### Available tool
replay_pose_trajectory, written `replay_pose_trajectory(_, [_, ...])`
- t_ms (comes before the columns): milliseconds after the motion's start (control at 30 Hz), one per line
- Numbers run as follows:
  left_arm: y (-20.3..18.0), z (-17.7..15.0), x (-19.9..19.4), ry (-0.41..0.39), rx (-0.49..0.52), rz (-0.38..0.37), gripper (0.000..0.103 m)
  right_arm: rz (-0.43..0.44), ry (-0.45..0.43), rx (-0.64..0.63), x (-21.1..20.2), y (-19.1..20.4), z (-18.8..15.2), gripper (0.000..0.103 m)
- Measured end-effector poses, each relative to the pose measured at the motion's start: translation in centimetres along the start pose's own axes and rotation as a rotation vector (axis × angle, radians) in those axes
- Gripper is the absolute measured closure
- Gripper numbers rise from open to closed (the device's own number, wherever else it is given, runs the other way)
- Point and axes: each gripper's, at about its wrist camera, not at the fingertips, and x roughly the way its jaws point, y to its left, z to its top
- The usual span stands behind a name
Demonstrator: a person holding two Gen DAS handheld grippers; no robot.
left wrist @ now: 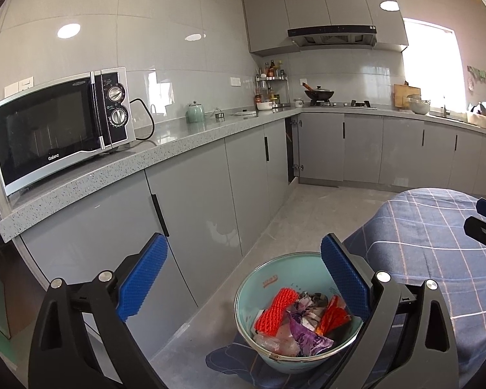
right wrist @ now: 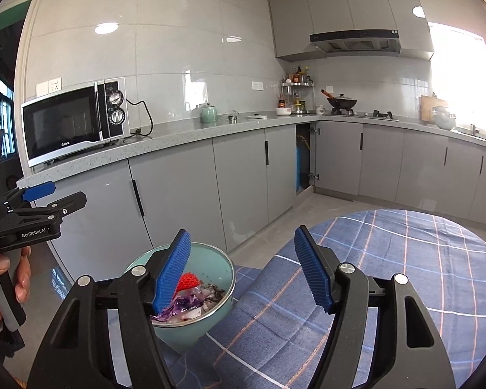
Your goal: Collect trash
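Observation:
A light green bowl (left wrist: 259, 283) sits at the edge of a round table with a blue checked cloth (left wrist: 431, 227). It holds trash: red foam netting (left wrist: 277, 308), a purple wrapper (left wrist: 304, 337) and an orange wrapper (left wrist: 333, 317). My left gripper (left wrist: 243, 275) is open and empty, raised above the bowl. My right gripper (right wrist: 243, 270) is open and empty; the bowl (right wrist: 217, 265) lies under its left finger. The left gripper (right wrist: 53, 196) also shows at the left of the right wrist view.
A grey counter (left wrist: 165, 149) with cabinets runs along the wall. It carries a microwave (left wrist: 61, 123), a green kettle (left wrist: 195, 112) and a wok on the stove (left wrist: 319, 94). One cabinet door (left wrist: 293, 149) stands open.

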Motion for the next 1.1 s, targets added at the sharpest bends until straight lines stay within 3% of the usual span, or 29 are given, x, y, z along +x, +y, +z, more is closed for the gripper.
replay_pose_trajectory(1100, [-0.49, -0.13, 0.24, 0.001, 0.019, 0.005, 0.005, -0.004, -0.007, 0.006, -0.04, 0.54, -0.19, 0.036])
